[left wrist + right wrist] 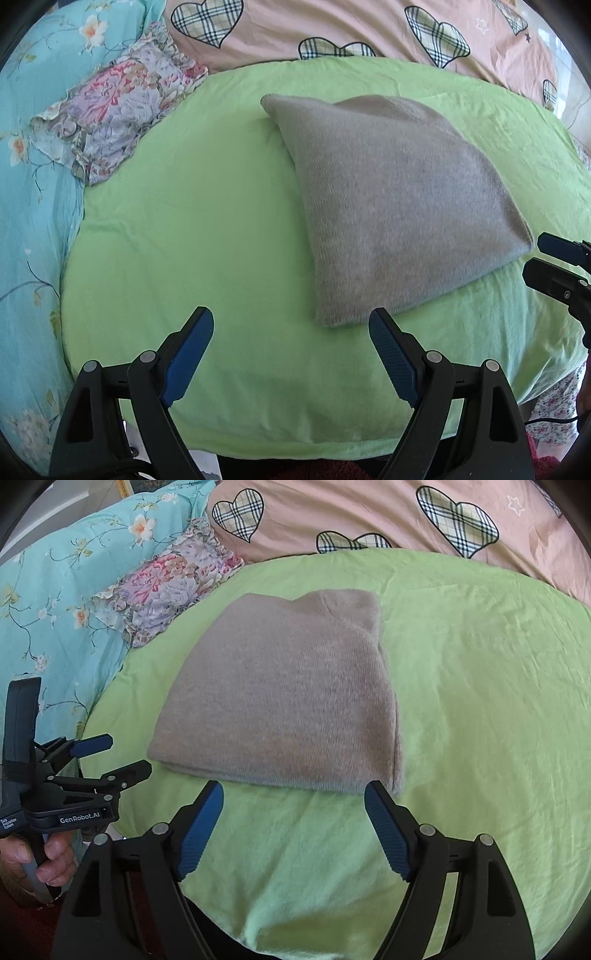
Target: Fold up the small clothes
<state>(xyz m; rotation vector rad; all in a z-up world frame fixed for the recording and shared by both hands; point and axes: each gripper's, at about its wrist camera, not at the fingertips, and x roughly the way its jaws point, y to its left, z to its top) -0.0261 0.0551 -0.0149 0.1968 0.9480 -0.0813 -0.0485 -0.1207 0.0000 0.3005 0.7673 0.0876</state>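
Both sets of jaws stand wide apart and hold nothing. The left gripper (291, 328) hangs over bare green sheet (184, 221), and the grey knit (388, 206) lies ahead of it and off to its right; only the knit's near corner comes close to the right-hand blue pad (388, 354), just beside it and, as far as I can tell, not touching. The right gripper (293, 801) faces the knit squarely: in its view the knit (284, 698) sits straight ahead, and its folded near hem runs crosswise just beyond both fingertips, from left of the left pad to past the right one.

The knit lies flat on the sheet in the middle of the bed, already folded into a compact block. It is a little wider across the near hem than at the far end, so the long axis seems to run away from the person, though the fisheye makes that hard to judge.

By my reading, the right gripper is the better placed for any next grasp, since the hem is centred before it. The left gripper (110, 757), seen from the right wrist, stands off the knit's left corner, near but apart, with a hand (51, 864) on its handle. It would have to swing inward to reach the edge.
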